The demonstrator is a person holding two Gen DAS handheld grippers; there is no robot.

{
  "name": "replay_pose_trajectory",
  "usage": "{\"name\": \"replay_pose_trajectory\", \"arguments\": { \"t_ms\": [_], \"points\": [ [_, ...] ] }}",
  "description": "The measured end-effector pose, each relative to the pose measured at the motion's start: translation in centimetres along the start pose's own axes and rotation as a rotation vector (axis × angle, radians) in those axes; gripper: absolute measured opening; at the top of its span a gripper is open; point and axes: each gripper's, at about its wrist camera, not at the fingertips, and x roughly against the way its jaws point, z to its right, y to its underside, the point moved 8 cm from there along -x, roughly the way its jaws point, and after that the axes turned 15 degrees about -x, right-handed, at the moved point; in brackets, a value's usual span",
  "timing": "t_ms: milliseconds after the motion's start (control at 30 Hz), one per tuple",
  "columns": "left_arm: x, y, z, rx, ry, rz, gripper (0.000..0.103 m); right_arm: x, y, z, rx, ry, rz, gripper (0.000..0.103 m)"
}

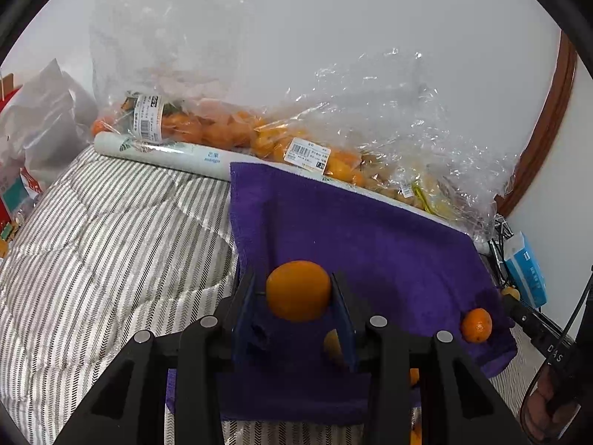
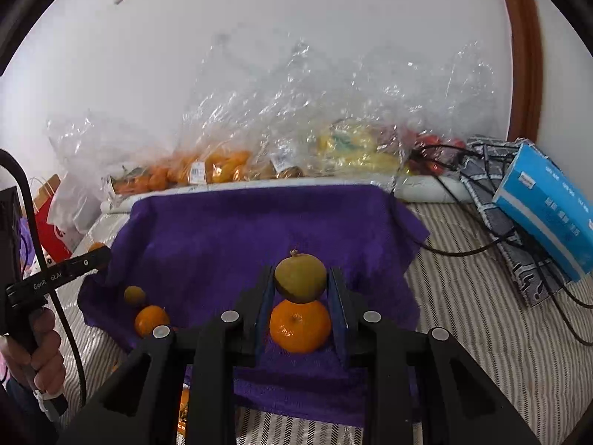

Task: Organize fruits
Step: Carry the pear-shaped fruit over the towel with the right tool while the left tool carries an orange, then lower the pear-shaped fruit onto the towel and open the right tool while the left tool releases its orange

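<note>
**Two fruits gripped above a purple towel**

The purple towel lay on a striped quilt, its far edge draped up over a long white box set against the wall. Behind that box, crinkled clear plastic bags of orange and yellow fruit crowded the wall line, leaving no room there. The towel's middle was bare and open; the quilt to its left was free as well. On the right, a blue tissue box and black cables lay near the towel's edge.

The towel looked plush and soft, the bags glossy and wrinkled, the fruit smooth and round.

The left gripper pointed down toward the towel, its jaws narrow and clamped on an orange fruit. The right gripper tilted likewise, jaws narrow and pressed on a greenish-yellow fruit, held just above a tangerine resting on the towel. Two more small fruits sat near the towel's left front edge. A hand gripped the left tool's handle.
</note>
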Motion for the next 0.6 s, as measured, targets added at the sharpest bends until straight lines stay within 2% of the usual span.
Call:
{"name": "replay_pose_trajectory", "arguments": {
  "t_ms": [600],
  "points": [
    [-1.0, 0.8, 0.8, -0.011, 0.03, -0.044, 0.037, -1.5, 0.9, 0.7, -0.007, 0.039, -0.037, 0.029]
  ]
}}
